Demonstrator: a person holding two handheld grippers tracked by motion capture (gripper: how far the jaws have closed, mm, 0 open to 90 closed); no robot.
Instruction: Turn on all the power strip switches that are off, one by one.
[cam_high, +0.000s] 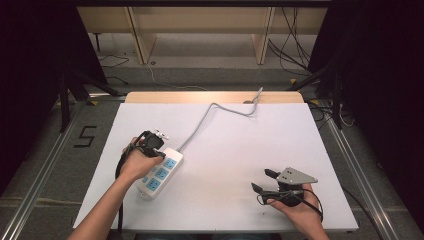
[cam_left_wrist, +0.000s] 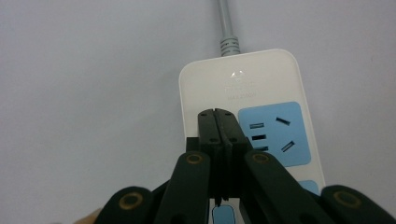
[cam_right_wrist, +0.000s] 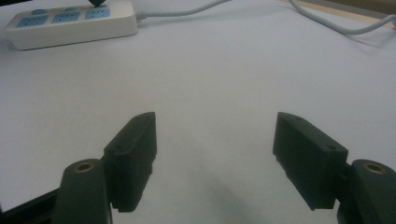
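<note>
Right tool agape; left tool closed over power strip.

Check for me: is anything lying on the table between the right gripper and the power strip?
Nothing visible does. The right gripper hangs open over bare white table, and the stretch from it to the power strip holds nothing. The strip's cord runs off the far end, away from that path. The left gripper, jaws shut, is already over the strip.
</note>
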